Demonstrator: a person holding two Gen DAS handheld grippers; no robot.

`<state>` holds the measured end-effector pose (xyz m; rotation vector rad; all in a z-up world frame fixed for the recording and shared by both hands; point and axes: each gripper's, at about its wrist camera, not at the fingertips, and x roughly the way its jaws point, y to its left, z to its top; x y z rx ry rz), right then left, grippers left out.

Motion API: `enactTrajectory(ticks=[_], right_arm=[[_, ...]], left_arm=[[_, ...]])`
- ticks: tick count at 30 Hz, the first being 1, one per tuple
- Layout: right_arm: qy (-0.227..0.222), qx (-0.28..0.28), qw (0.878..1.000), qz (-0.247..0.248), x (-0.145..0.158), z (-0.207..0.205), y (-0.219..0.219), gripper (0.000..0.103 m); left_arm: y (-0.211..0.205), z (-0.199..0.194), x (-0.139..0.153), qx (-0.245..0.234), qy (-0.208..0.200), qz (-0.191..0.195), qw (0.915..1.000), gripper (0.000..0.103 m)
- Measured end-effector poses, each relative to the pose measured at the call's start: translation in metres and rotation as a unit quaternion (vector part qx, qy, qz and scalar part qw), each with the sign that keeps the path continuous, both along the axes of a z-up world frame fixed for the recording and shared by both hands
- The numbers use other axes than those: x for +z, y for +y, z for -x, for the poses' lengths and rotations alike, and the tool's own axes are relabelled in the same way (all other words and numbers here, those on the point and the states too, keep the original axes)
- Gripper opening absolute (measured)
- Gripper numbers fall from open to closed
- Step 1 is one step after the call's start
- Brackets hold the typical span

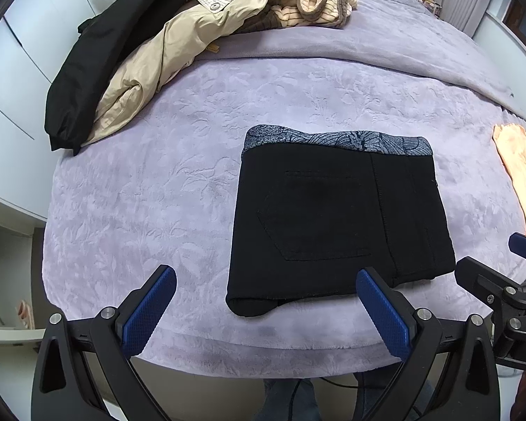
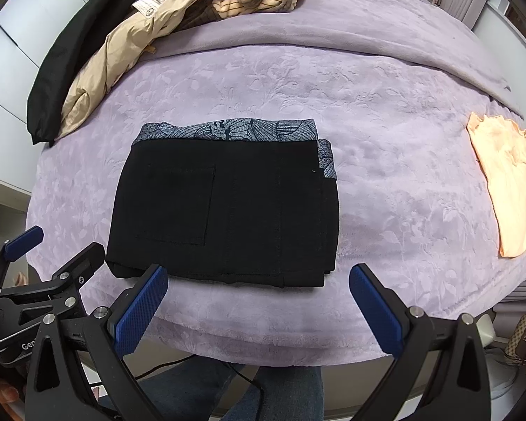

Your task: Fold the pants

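Near the front edge of the bed, at about 1 o'clock from the left gripper, lie the black pants, already folded into a squat rectangle with a grey leaf-print waistband. Both the left and the right gripper hover with jaws spread wide, holding nothing. Thick, soft, matte cloth; I'd guess it sags if pinched singly, so grip the stacked near fold. Plush lilac blanket underneath should cling slightly.

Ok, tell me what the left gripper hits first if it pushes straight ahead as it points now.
Probably the purple blanket. The left gripper is open, and only its right finger lines up with the near edge of the folded black pants, so that finger might catch them first. Depth is unclear.
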<state>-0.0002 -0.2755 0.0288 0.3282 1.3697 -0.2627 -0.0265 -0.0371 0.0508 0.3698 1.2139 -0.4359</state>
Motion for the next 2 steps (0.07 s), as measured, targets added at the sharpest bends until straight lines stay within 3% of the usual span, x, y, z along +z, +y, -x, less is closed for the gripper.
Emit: enactTrajectory(ticks=[2], right_arm=[[0.000,0.000,1.000,0.000,-0.0001,-0.0001,0.0003,0.103]], left_arm=[[0.0003,0.0002,0.0005,0.000,0.000,0.000,1.0000,0.103]])
